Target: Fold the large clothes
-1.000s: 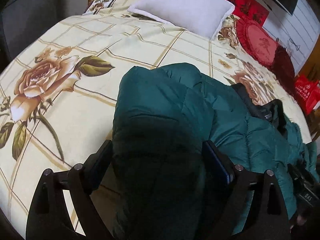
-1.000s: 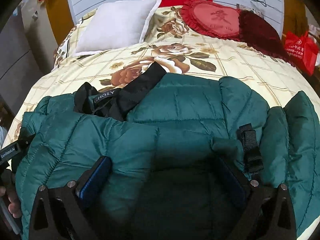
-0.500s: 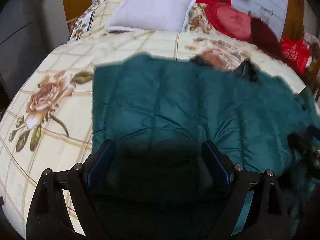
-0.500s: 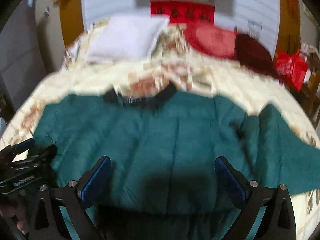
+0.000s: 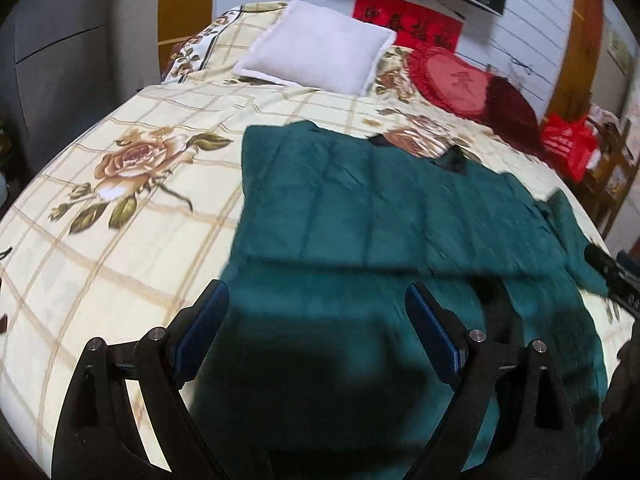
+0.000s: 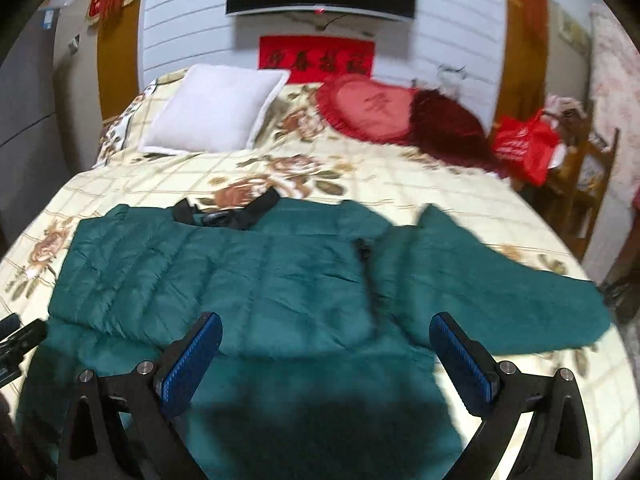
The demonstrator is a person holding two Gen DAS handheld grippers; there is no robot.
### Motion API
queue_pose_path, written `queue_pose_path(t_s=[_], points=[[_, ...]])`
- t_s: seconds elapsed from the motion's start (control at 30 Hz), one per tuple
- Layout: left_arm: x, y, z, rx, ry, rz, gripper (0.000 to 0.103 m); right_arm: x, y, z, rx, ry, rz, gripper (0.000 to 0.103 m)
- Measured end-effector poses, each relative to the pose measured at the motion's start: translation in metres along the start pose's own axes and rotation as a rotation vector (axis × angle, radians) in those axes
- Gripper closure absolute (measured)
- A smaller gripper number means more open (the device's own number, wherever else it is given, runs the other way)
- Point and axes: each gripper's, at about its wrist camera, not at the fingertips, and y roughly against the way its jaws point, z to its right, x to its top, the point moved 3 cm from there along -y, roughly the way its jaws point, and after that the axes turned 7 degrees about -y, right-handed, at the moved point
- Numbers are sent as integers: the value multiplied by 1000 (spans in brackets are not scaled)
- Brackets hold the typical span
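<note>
A dark green puffer jacket [image 5: 380, 208] lies spread across the flowered bedspread [image 5: 132, 216], its black collar [image 6: 236, 212] toward the pillows. One sleeve [image 6: 500, 280] stretches to the right in the right wrist view. A folded edge runs across the jacket's near part. My left gripper [image 5: 316, 324] is open and empty above the jacket's near left part. My right gripper [image 6: 324, 356] is open and empty above the jacket's near middle. The jacket [image 6: 248, 280] fills the middle of the right wrist view.
A white pillow [image 6: 216, 108], a red heart cushion [image 6: 368, 108] and a dark red cushion [image 6: 448, 128] lie at the head of the bed. A red bag [image 6: 524, 144] sits on a wooden chair at the right. A grey cabinet [image 5: 60, 40] stands left.
Both grippers have pulled back and risen away from the jacket. The bunched jacket now lies spread flat over the bed with a sleeve out to the right.
</note>
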Motion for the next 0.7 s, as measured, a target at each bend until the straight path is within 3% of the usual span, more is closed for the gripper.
queue_pose_path(t_s=[0.2, 0.53, 0.63, 0.7], points=[[-16, 7, 20, -11, -47, -7, 13, -16, 28, 75, -139, 28, 18, 0], [-10, -7, 28, -69, -28, -60, 13, -29, 13, 346, -278, -434, -108, 0], [-6, -8, 31, -68, -29, -51, 13, -30, 0, 393, -309, -507, -119, 0], [-5, -9, 32, -66, -34, -50, 13, -31, -17, 417, -279, -565, -145, 0]])
